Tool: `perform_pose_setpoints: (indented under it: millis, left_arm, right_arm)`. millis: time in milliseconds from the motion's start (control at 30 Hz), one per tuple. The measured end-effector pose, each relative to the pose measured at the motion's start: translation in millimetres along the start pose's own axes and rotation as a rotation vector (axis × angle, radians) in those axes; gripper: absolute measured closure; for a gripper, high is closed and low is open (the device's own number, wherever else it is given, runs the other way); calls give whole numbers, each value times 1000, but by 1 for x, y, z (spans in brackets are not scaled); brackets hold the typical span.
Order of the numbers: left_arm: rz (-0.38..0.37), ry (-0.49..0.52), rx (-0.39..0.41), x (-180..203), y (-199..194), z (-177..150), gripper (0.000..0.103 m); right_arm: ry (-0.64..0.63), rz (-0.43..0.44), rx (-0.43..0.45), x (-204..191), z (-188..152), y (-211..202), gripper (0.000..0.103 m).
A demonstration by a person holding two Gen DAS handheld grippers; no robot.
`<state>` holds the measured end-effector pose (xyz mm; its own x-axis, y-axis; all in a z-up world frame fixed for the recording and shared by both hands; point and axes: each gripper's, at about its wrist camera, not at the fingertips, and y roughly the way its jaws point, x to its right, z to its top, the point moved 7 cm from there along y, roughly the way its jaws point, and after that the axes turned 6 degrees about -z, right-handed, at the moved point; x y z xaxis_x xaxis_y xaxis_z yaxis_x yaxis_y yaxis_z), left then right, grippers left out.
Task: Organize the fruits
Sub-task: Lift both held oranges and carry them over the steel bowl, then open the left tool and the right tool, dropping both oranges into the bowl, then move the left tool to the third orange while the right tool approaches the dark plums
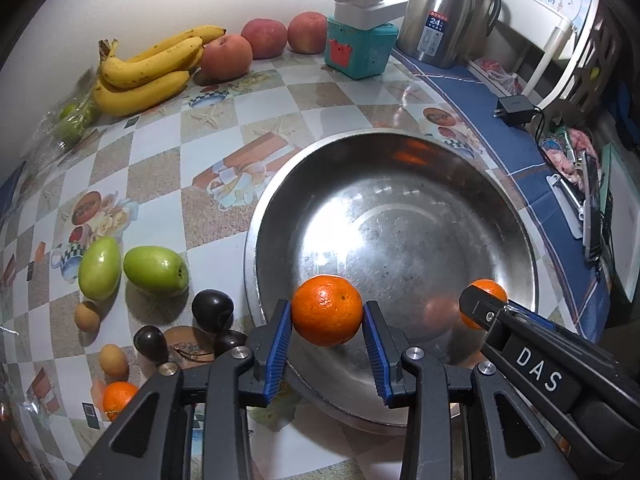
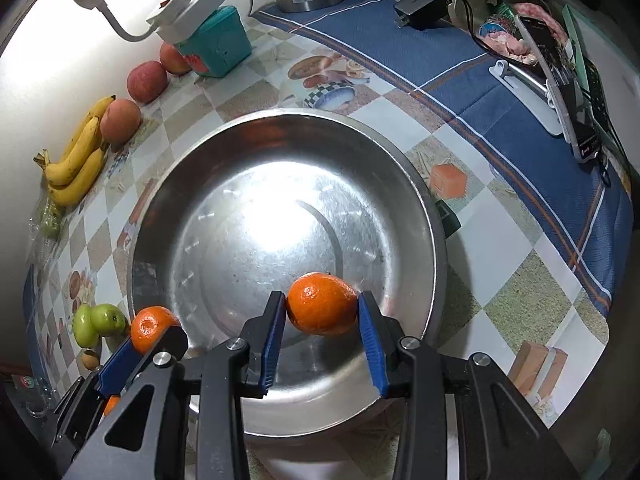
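Observation:
A large steel basin (image 1: 400, 148) (image 2: 168, 184) sits on the checked tablecloth. My left gripper (image 1: 326, 314) is shut on an orange tangerine (image 1: 326, 310) and holds it over the basin's near left rim. My right gripper (image 2: 322, 306) is shut on a second tangerine (image 2: 322, 304) over the basin's near part. The right gripper and its tangerine (image 1: 486, 290) show at the right of the left wrist view. The left gripper's tangerine (image 2: 150, 326) shows at the lower left of the right wrist view.
Left of the basin lie two green fruits (image 1: 154, 270), dark plums (image 1: 212, 308), small brown fruits (image 1: 114, 358) and another tangerine (image 1: 118, 398). Bananas (image 1: 148, 64) and red apples (image 1: 264, 36) line the wall. A teal box (image 1: 360, 50), a thermos (image 1: 440, 12) and a charger (image 1: 516, 110) stand beyond.

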<state>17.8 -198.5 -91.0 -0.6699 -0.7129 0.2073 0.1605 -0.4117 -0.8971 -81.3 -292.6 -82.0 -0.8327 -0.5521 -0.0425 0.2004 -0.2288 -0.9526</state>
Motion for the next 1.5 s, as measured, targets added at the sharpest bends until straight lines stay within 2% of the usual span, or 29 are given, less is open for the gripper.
perform_pose_setpoints:
  millis: [233,400,600,667,900,1033,1133,1233,1267,1333,1500]
  left_arm:
    - [-2,-14,-2,-3,-1,-1,62]
    - [6,-28,7,-8,-4,-1,52]
    - [10,-51,15,-13,-9,-1,46]
    - [13,-68,21,-17,-13,0,43]
    - [19,-131,33,-30,-24,-3,34]
    - [73,-181,28,-49,-32,-7,32]
    - [91,-238,21,-65,-35,-14,31]
    - [117,-315,33,-88,-43,-18,20]
    - [123,-329,37,-93,-45,-18,14]
    - [136,-376,54,-109,-51,-21,10]
    - [151,-473,64,-136,-58,-31,0]
  right_arm:
    - [-10,-21,-20,2,-1,4,64]
    - [-12,-25,-19,3,-1,4,63]
    - [-23,-24,2,0,2,1,62]
    - [-19,-18,10,0,3,-1,55]
    - [-26,-3,32,-2,5,-3,41]
    - [-36,-2,48,-4,5,-5,31]
    - [-49,-1,59,-6,5,-6,28]
    - [-68,10,60,-11,4,-7,26]
    - [-75,13,62,-13,4,-7,19]
    - [-88,18,71,-16,4,-8,10]
    - [-119,44,79,-25,1,-11,8]
